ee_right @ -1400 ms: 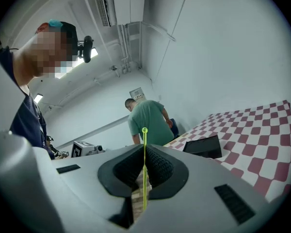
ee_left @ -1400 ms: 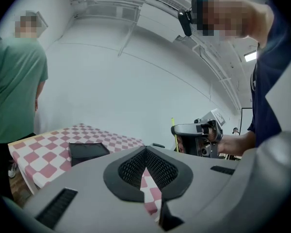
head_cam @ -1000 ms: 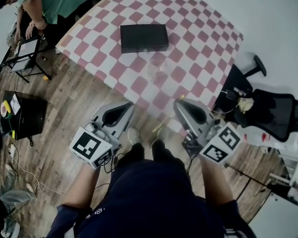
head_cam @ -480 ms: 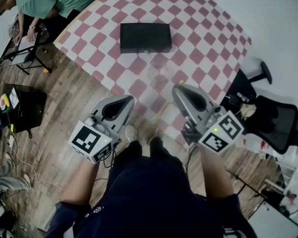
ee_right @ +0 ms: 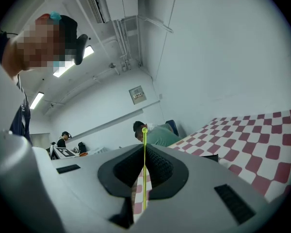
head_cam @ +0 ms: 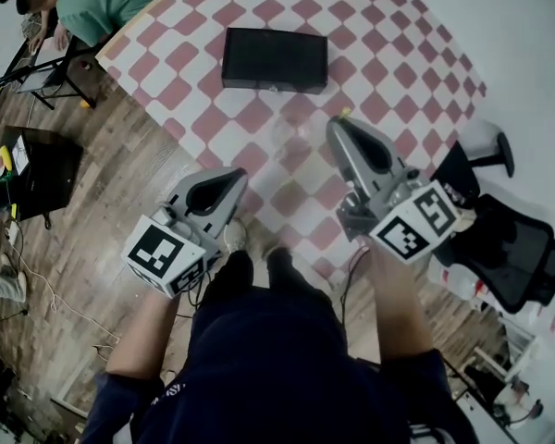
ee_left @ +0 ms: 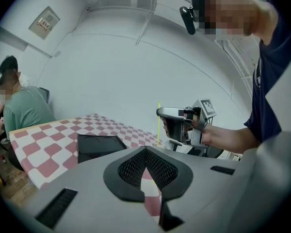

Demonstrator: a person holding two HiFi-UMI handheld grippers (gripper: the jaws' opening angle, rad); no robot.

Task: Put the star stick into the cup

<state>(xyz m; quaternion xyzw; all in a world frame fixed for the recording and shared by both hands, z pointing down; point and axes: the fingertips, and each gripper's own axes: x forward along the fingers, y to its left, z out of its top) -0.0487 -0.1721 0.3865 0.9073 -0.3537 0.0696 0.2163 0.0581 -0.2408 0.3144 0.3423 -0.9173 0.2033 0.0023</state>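
The star stick [ee_right: 144, 178] is a thin yellow-green rod, and my right gripper [ee_right: 144, 148] is shut on it, with the tip poking out past the jaws. In the head view that gripper [head_cam: 339, 124] hangs over the checkered table [head_cam: 388, 72], the stick's tip [head_cam: 345, 113] just beyond it. A faint clear cup [head_cam: 283, 133] stands on the cloth to its left. My left gripper [head_cam: 238, 177] sits shut and empty at the table's near edge. From the left gripper [ee_left: 145, 150] view, the stick [ee_left: 159, 123] stands upright beside the right gripper [ee_left: 177, 125].
A black box [head_cam: 274, 59] lies on the table beyond the cup and shows low in the left gripper view [ee_left: 97, 147]. A person in a green shirt [head_cam: 97, 3] bends over at the far left. A black office chair [head_cam: 513, 252] stands right of the table.
Both grippers have moved forward. The right one has carried the stick further out over the checkered cloth, toward the cup. The left one has come up to the table's edge.
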